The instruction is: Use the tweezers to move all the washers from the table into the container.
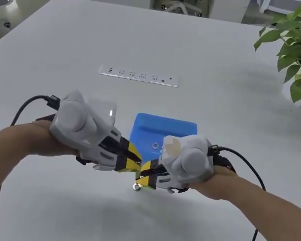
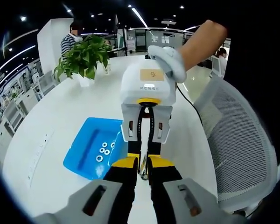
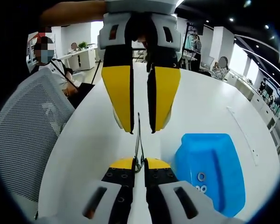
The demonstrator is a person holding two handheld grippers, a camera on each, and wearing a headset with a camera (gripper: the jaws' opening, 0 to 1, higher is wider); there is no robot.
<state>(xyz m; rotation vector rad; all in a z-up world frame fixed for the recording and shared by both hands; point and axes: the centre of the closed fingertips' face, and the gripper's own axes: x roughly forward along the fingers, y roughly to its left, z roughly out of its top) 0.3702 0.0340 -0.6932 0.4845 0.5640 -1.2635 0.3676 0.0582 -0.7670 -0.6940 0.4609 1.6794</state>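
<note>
Fingers of my right gripper (image 3: 138,164) stand almost closed, with only a slit between the yellow pads, and the tweezers (image 3: 138,140) are gripped in that slit. From there the thin steel runs straight to 12 o'clock in the right gripper view, where its far end reaches in between the fingers of my left gripper (image 3: 140,129). That pair is drawn in to a narrow gap as well, but I cannot tell whether its pads press the steel or merely flank it. The two grippers face one another tip to tip, low over the white table (image 1: 215,100).

The blue container (image 1: 160,131) sits on the table at 1 o'clock from the meeting tips in the head view, just beside them. In the left gripper view it lies at 9 o'clock of my jaws. Several washers (image 2: 104,150) rest on its floor. One loose washer (image 1: 137,187) lies on the table at 7 o'clock of the right tips, close under them. A socket strip (image 1: 138,76) is set in the table at 12 o'clock, well beyond the container, and a potted plant (image 1: 291,45) stands at 2 o'clock.
</note>
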